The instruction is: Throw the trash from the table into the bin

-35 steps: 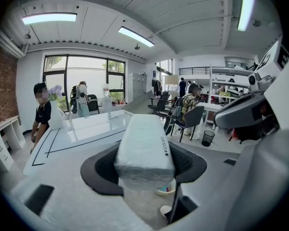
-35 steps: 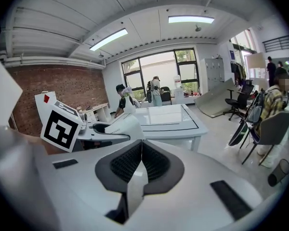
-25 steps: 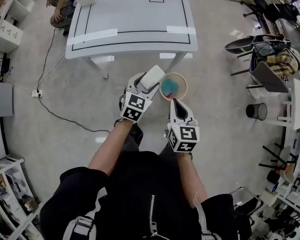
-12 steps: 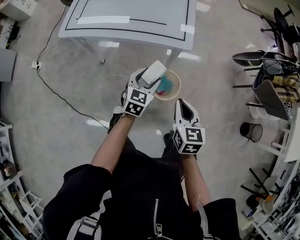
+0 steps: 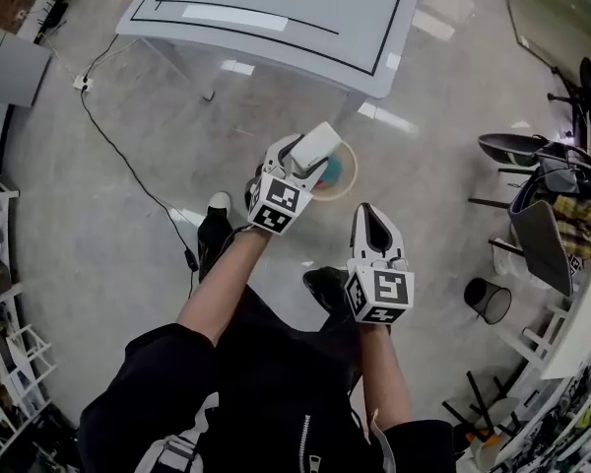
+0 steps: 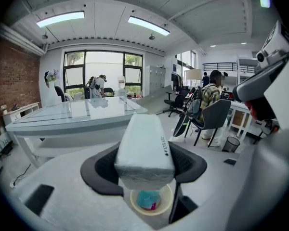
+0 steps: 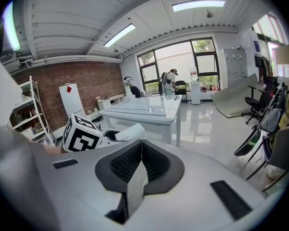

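The left gripper (image 5: pixel 301 158) grips a white pack (image 6: pixel 144 148) just above the bin (image 6: pixel 134 201) on the floor, teal trash (image 6: pixel 147 198) inside; the right gripper (image 7: pixel 138 163) is closed, empty

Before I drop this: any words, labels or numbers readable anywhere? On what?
No text is legible.
White box in the left gripper: a short line of dark print on its side, too small to read.
Marker cubes on the grippers: black-and-white square patterns, no words.
White board by the brick wall: a red diamond, no lettering.
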